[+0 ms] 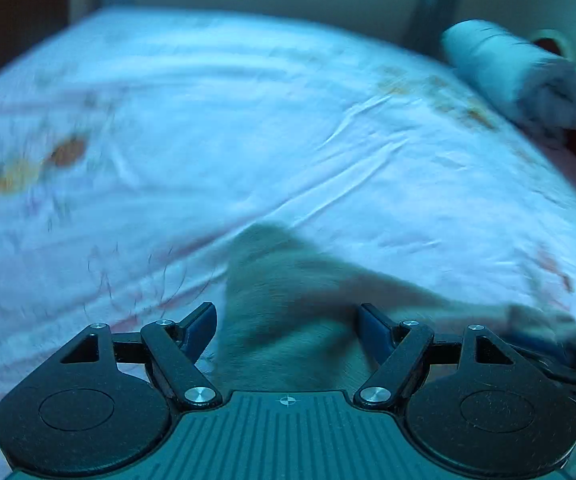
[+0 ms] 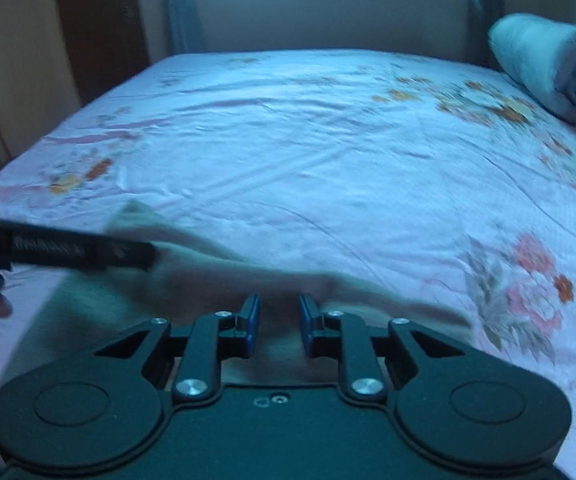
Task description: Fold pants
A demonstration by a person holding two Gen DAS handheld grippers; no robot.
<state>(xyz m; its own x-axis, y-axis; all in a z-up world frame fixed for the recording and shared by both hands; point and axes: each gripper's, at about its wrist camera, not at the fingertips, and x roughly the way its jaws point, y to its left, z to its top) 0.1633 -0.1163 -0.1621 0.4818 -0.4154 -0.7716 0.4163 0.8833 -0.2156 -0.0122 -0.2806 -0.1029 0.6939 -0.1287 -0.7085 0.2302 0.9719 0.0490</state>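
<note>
Left gripper (image 1: 286, 320) stands with its jaws wide apart, grey-beige pants (image 1: 288, 276) bunched between them; through the blur I cannot tell whether the pads bear on the cloth. Right gripper (image 2: 279, 320) has its jaws drawn nearly together on a fold of the same pants, which lie in a loose ridge along the near edge of the floral bedsheet (image 2: 328, 140). The likeliest trouble is on the left: with nothing pinched there, a pull from the right would drag one side only, so the fold lands skewed or the cloth twists. A thin pinch on the right could also slip free. Farther up the bedsheet, at its far right corner, rolled bedding (image 2: 548, 64) lies well apart and poses no hazard
</note>
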